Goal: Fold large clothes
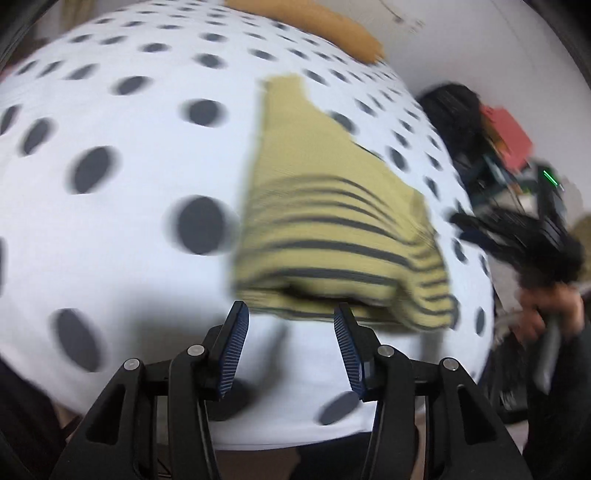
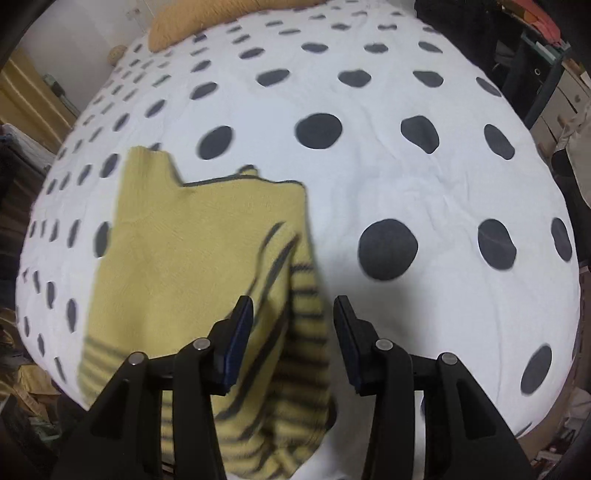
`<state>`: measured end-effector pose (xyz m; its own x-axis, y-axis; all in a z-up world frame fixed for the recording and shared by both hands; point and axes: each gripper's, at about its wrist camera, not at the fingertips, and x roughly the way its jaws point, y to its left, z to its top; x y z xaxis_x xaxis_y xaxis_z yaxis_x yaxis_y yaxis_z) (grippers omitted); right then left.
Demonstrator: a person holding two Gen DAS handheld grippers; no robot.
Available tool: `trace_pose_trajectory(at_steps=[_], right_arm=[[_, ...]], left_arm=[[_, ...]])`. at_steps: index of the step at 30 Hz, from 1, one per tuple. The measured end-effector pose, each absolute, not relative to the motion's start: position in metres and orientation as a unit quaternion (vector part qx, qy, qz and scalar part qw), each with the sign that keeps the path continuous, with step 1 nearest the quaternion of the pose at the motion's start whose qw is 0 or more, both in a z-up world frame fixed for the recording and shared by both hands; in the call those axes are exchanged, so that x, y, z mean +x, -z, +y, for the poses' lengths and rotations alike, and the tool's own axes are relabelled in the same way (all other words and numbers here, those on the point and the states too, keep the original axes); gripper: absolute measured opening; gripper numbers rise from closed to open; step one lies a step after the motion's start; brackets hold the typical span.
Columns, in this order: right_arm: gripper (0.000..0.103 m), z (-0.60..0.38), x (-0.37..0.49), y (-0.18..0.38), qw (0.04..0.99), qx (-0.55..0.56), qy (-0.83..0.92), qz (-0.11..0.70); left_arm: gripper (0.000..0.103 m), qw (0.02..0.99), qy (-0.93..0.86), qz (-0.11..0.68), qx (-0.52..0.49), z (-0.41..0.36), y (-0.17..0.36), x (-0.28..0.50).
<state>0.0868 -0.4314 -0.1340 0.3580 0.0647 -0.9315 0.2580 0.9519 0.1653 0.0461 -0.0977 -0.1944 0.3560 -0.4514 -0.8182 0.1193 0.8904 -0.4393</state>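
Observation:
A yellow sweater with dark stripes [image 1: 332, 221] lies folded on a white bedspread with dark dots [image 1: 129, 184]. In the left wrist view my left gripper [image 1: 291, 317] is open just short of the sweater's near folded edge, with nothing between its blue pads. At the right edge of that view a hand holds my right gripper [image 1: 517, 236]. In the right wrist view the same sweater [image 2: 192, 251] lies low and left. My right gripper [image 2: 293, 314] hangs open above its striped right edge; the cloth shows in the gap, but the fingers do not press on it.
An orange-brown pillow [image 2: 177, 26] lies at the bed's far end. Dark clutter and a red box [image 1: 509, 136] stand beside the bed. Shelves and drawers [image 2: 554, 92] are at the right, yellow cloth and piled things [image 2: 22, 369] at the left. Bare bedspread [image 2: 424, 184] stretches right of the sweater.

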Motion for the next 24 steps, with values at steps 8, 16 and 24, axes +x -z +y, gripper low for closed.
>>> trace_pose_trajectory(at_steps=[8, 16, 24], right_arm=[[0.046, -0.352, 0.05, 0.165, 0.793, 0.206, -0.007, 0.574], [0.028, -0.375, 0.057, 0.185, 0.784, 0.215, 0.033, 0.581], [0.03, -0.35, 0.039, 0.148, 0.802, 0.191, 0.035, 0.565]], left_arm=[[0.049, 0.807, 0.206, 0.538, -0.13, -0.082, 0.209, 0.061], [0.055, 0.806, 0.174, 0.558, -0.094, -0.095, 0.253, 0.086], [0.05, 0.84, 0.117, 0.528, -0.033, -0.082, 0.225, 0.074]])
